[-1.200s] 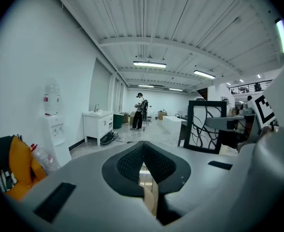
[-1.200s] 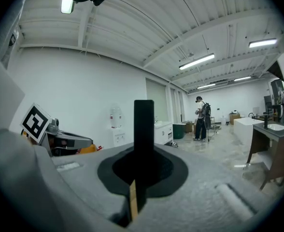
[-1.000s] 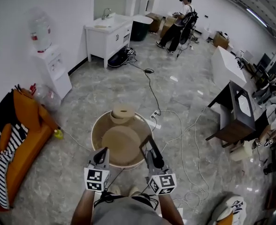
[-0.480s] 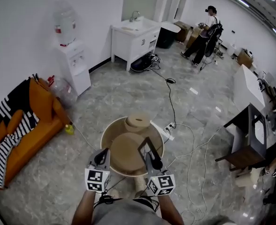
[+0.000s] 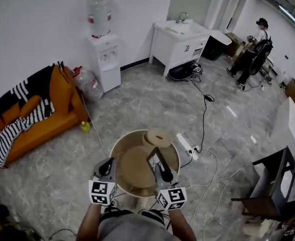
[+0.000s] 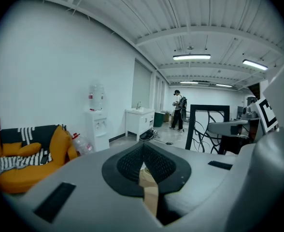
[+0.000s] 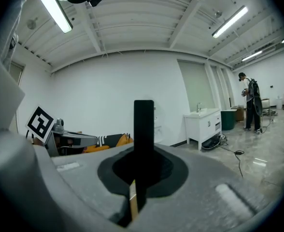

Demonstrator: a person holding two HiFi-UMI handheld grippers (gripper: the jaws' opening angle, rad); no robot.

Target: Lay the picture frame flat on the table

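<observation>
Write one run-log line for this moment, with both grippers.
right gripper: shut on picture frame, upright | left gripper: shut, empty | round table: frame not yet laid flat

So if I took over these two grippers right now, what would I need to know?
Right gripper: shut on the picture frame, which stands upright, in the air over the round tan table.
Left gripper: shut, holding nothing, level beside the right one.
Done: the frame is in hand.
Left: lower it, lay it flat on a bare part of the table, then let go.
</observation>
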